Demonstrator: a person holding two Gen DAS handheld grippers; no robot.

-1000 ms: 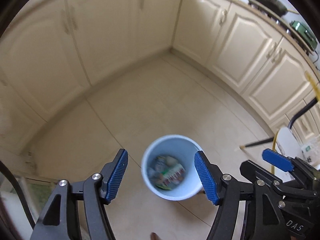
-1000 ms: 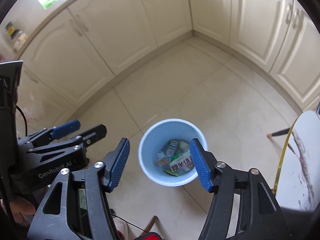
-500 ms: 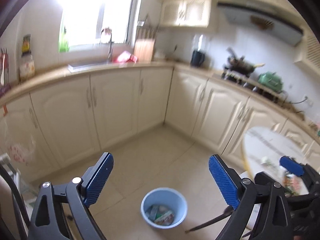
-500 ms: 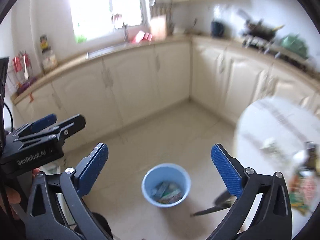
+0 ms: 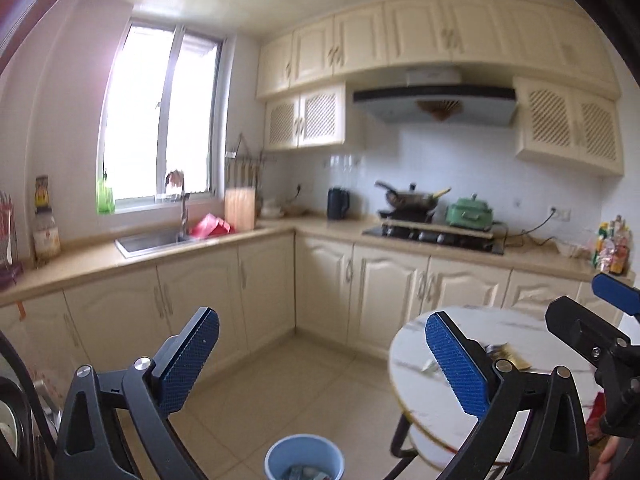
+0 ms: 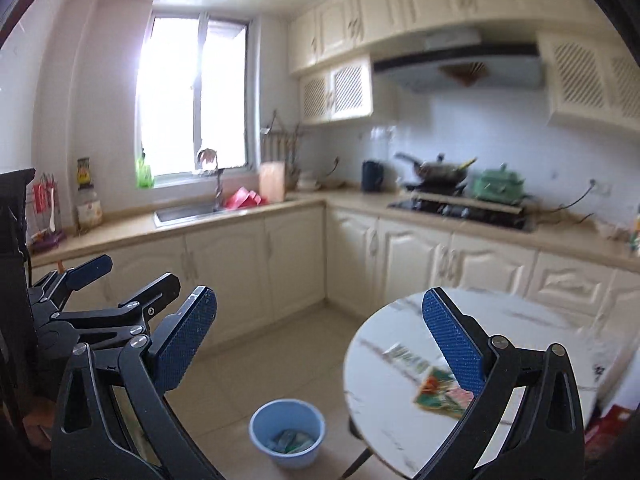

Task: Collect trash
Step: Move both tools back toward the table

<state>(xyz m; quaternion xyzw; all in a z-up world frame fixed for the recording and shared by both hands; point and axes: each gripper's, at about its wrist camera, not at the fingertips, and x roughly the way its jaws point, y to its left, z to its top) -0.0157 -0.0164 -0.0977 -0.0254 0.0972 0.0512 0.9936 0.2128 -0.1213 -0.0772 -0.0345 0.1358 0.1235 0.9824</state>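
A round white marble-look table (image 6: 384, 392) stands right of the right claw (image 6: 320, 344), its right finger overlapping the top. On it lie a green wrapper (image 6: 406, 356) and a colourful packet (image 6: 438, 394) (print blurred). Below the claw, a blue bin (image 6: 286, 432) sits on the tiled floor (image 6: 280, 356).

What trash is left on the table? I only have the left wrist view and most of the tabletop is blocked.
Observer: The right wrist view shows a colourful wrapper, green, red and orange, lying flat on the round table near its front edge.
Operator: Anything else up there?
Observer: A second wrapper, pale green and white, lies just behind the first one. It is too blurred to read.
Operator: The bin is cut off at my bottom edge. Where does it sit?
Observer: The whole blue bin shows here, standing on the floor to the left of the table, with trash in the bottom and well below its rim.
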